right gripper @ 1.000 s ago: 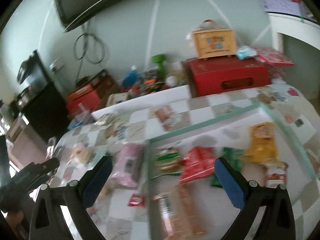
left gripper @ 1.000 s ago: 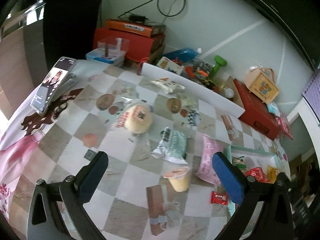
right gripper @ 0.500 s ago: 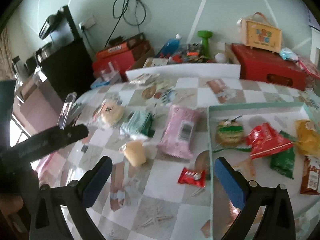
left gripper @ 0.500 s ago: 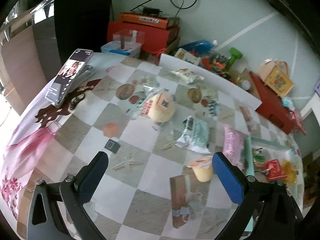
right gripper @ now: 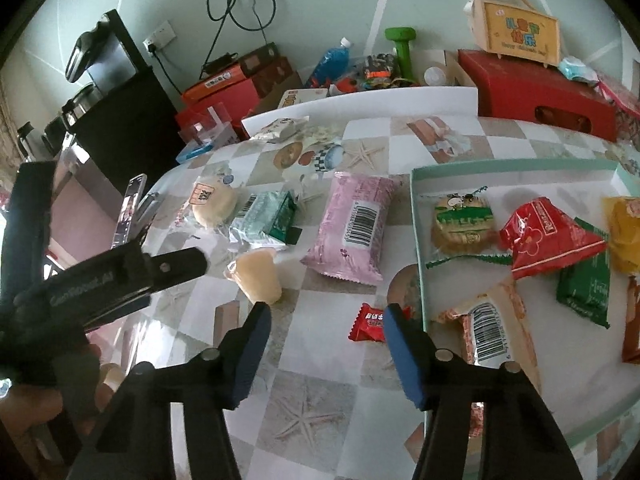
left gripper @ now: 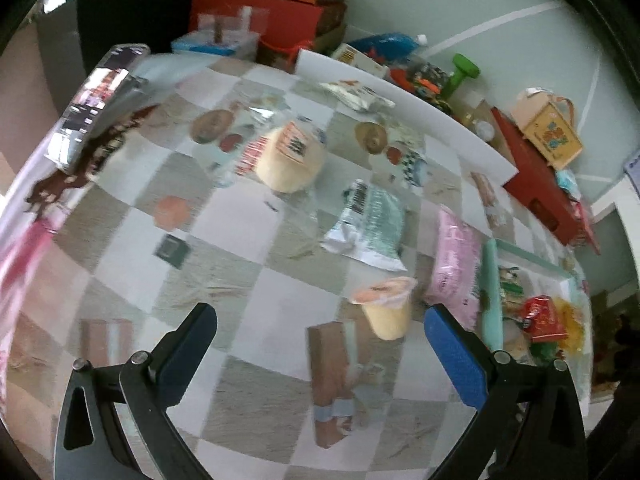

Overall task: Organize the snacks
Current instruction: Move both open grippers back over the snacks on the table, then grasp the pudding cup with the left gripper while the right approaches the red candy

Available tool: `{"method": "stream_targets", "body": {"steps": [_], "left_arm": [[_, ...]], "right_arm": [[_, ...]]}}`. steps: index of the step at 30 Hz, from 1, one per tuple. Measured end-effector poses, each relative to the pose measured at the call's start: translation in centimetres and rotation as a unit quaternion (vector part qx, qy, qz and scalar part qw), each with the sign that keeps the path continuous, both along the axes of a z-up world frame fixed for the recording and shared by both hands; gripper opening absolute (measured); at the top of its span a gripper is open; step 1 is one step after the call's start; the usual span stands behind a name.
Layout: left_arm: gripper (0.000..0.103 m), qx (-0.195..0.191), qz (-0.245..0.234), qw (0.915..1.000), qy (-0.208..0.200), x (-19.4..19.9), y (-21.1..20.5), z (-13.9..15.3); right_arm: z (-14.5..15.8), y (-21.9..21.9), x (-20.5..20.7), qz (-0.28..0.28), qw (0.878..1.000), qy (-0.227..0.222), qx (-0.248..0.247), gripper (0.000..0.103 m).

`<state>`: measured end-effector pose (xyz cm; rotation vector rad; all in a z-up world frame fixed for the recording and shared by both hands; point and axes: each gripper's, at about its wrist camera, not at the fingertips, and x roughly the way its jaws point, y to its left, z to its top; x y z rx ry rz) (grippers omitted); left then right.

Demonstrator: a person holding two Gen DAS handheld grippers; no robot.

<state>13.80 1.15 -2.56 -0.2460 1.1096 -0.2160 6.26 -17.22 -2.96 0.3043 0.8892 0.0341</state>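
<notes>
Here, the right gripper (right gripper: pixel 326 318), jaws closing on nothing, hovers by a small red candy packet (right gripper: pixel 370 323) lying just outside the tray (right gripper: pixel 416 240) (light, crinkly, slippery); pinch across its middle; left gripper (left gripper: pixel 320 334) gapes empty.

Left gripper (left gripper: pixel 320 344): black frame arms, each cut with a teardrop-shaped slot; round silver screws sit at the joints.
Left fingers (left gripper: pixel 188 340): flat blue pads on black backing.
Right gripper (right gripper: pixel 326 326): the same black frame with silver screws at the joints.
Right fingers (right gripper: pixel 404 356): thick blue pads, straight-edged.
Marking: pale lettering runs along the left gripper's black side, seen from the right wrist; too blurred to read surely.
Hand (right gripper: pixel 44 396): bare, partly seen beneath the black body.
</notes>
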Motion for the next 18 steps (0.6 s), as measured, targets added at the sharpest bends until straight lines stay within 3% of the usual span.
{"method": "stream_targets", "body": {"steps": [4,7,12,15,18], "left_arm": [[0.101,-0.016,-0.019,0.9997,0.003,0.4,-1.1,-0.3],[0.091,-0.031,-0.035,0.9989,0.005,0.8,-2.1,-0.6],[0.086,-0.036,-0.053,0.9979,0.01,1.2,-3.3,-1.2],[0.073,-0.038,-0.06,0.9975,0.008,1.6,-3.9,-1.5],[0.066,-0.031,-0.062,0.9975,0.013,2.1,-4.4,-2.2]], "right_arm": [[-0.3,0.5,0.2,0.01,1.0,0.004,-0.009,0.058],[-0.9,0.8,0.5,0.017,1.0,0.013,-0.013,0.054],[-1.8,0.8,0.9,0.016,0.999,0.024,-0.019,0.054],[-2.3,0.5,1.1,0.015,0.999,0.032,-0.017,0.054],[-2.7,0.5,1.2,0.018,0.999,0.039,-0.013,0.054]]}}
